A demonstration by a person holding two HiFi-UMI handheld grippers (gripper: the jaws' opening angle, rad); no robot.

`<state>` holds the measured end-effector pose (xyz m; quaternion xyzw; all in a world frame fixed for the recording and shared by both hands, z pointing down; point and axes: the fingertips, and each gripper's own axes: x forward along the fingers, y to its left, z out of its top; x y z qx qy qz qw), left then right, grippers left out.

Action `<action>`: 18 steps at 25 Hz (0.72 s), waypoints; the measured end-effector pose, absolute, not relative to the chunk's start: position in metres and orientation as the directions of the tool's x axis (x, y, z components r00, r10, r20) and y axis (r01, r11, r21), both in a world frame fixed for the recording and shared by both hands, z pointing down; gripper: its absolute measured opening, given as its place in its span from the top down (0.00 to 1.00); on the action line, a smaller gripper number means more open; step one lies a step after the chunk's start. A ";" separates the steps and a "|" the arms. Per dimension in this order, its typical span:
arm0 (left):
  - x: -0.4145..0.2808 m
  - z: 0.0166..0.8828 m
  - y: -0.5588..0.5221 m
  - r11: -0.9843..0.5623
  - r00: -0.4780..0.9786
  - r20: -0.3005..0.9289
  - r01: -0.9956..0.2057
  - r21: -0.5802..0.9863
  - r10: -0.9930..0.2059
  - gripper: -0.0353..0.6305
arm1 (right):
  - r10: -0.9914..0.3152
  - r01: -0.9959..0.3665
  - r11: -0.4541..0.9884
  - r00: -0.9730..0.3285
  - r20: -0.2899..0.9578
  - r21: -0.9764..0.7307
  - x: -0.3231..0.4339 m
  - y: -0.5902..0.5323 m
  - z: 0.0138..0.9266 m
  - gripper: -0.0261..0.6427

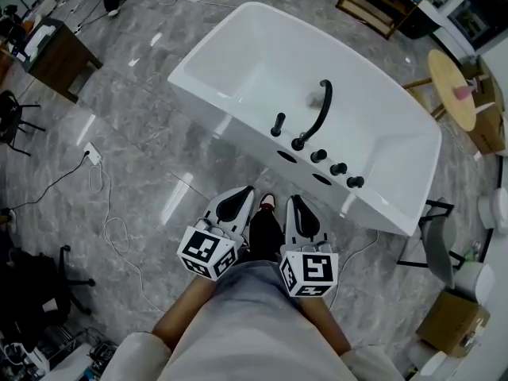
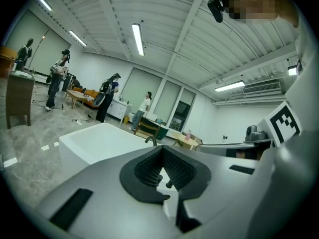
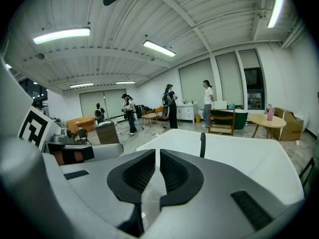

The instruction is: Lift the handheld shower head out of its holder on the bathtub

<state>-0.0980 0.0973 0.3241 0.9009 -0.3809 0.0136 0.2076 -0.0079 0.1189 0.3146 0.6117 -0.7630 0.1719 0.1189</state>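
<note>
A white bathtub (image 1: 238, 34) stands on the grey floor ahead of me. Black fittings line its near rim: an upright handheld shower head (image 1: 278, 124) in its holder, a curved spout (image 1: 321, 109) and three knobs (image 1: 338, 168). Both grippers hang low, short of the tub and side by side. My left gripper (image 1: 244, 190) has its jaws together and holds nothing. My right gripper (image 1: 294, 200) is likewise shut and empty. Beyond the shut left gripper (image 2: 160, 149) lie the tub (image 2: 94, 143) and spout (image 2: 150, 139). Past the right gripper (image 3: 157, 152) rises a black upright fitting (image 3: 202, 145) on the tub (image 3: 239, 158).
A round wooden table (image 1: 451, 86) and a chair (image 1: 438, 244) stand right of the tub, with a cardboard box (image 1: 452, 324) nearer. A wooden cabinet (image 1: 59, 54) and loose cables (image 1: 111, 228) lie to the left. Several people (image 3: 169, 106) stand at the far end of the room.
</note>
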 end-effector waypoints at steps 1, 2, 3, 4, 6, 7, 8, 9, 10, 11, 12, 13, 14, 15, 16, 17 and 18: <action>-0.095 0.326 0.091 -0.623 0.710 0.188 -0.692 0.366 -0.679 0.94 | -0.890 -0.974 0.195 -0.227 0.396 -0.119 -0.006 0.112 0.316 0.93; -0.092 0.328 0.084 -0.622 0.710 0.192 -0.692 0.368 -0.677 0.94 | -0.888 -0.973 0.198 -0.230 0.399 -0.121 -0.003 0.104 0.318 0.93; -0.087 0.330 0.076 -0.620 0.710 0.198 -0.693 0.369 -0.676 0.94 | -0.886 -0.972 0.199 -0.233 0.402 -0.124 0.000 0.096 0.320 0.93; -0.082 0.332 0.068 -0.617 0.709 0.204 -0.694 0.371 -0.675 0.94 | -0.884 -0.971 0.201 -0.236 0.405 -0.127 0.005 0.088 0.321 0.93; -0.072 0.336 0.053 -0.612 0.707 0.219 -0.698 0.373 -0.673 0.94 | -0.879 -0.969 0.205 -0.243 0.410 -0.136 0.015 0.072 0.324 0.93; -0.067 0.338 0.046 -0.609 0.706 0.226 -0.700 0.374 -0.672 0.94 | -0.877 -0.968 0.207 -0.247 0.412 -0.141 0.019 0.064 0.326 0.93; -0.063 0.339 0.039 -0.607 0.704 0.232 -0.701 0.374 -0.671 0.94 | -0.876 -0.967 0.209 -0.251 0.413 -0.145 0.022 0.056 0.327 0.93; -0.060 0.340 0.033 -0.606 0.703 0.237 -0.703 0.372 -0.671 0.94 | -0.874 -0.966 0.211 -0.254 0.413 -0.148 0.024 0.048 0.327 0.93; -0.057 0.341 0.027 -0.605 0.701 0.242 -0.706 0.368 -0.671 0.94 | -0.874 -0.965 0.213 -0.257 0.413 -0.151 0.027 0.041 0.328 0.93; -0.054 0.341 0.020 -0.604 0.698 0.248 -0.710 0.362 -0.671 0.94 | -0.873 -0.964 0.215 -0.261 0.412 -0.154 0.029 0.034 0.328 0.93; -0.050 0.342 0.014 -0.604 0.695 0.254 -0.714 0.355 -0.672 0.94 | -0.873 -0.963 0.219 -0.265 0.410 -0.156 0.032 0.027 0.328 0.93; -0.045 0.342 0.007 -0.604 0.692 0.259 -0.717 0.348 -0.674 0.94 | -0.873 -0.962 0.223 -0.269 0.407 -0.159 0.037 0.019 0.328 0.93; -0.040 0.341 0.000 -0.605 0.691 0.262 -0.720 0.340 -0.674 0.94 | -0.872 -0.960 0.228 -0.275 0.404 -0.161 0.042 0.012 0.327 0.93; -0.034 0.340 -0.007 -0.610 0.690 0.264 -0.721 0.328 -0.674 0.94 | -0.871 -0.958 0.234 -0.282 0.403 -0.163 0.047 0.005 0.327 0.93; -0.027 0.339 -0.013 -0.618 0.690 0.265 -0.722 0.311 -0.673 0.94 | -0.869 -0.956 0.244 -0.290 0.402 -0.164 0.051 -0.002 0.327 0.93; -0.021 0.337 -0.018 -0.626 0.690 0.265 -0.724 0.292 -0.674 0.94 | -0.866 -0.953 0.255 -0.301 0.400 -0.163 0.055 -0.008 0.327 0.93; -0.015 0.335 -0.022 -0.629 0.687 0.263 -0.726 0.278 -0.678 0.94 | -0.863 -0.950 0.268 -0.311 0.397 -0.162 0.059 -0.012 0.327 0.93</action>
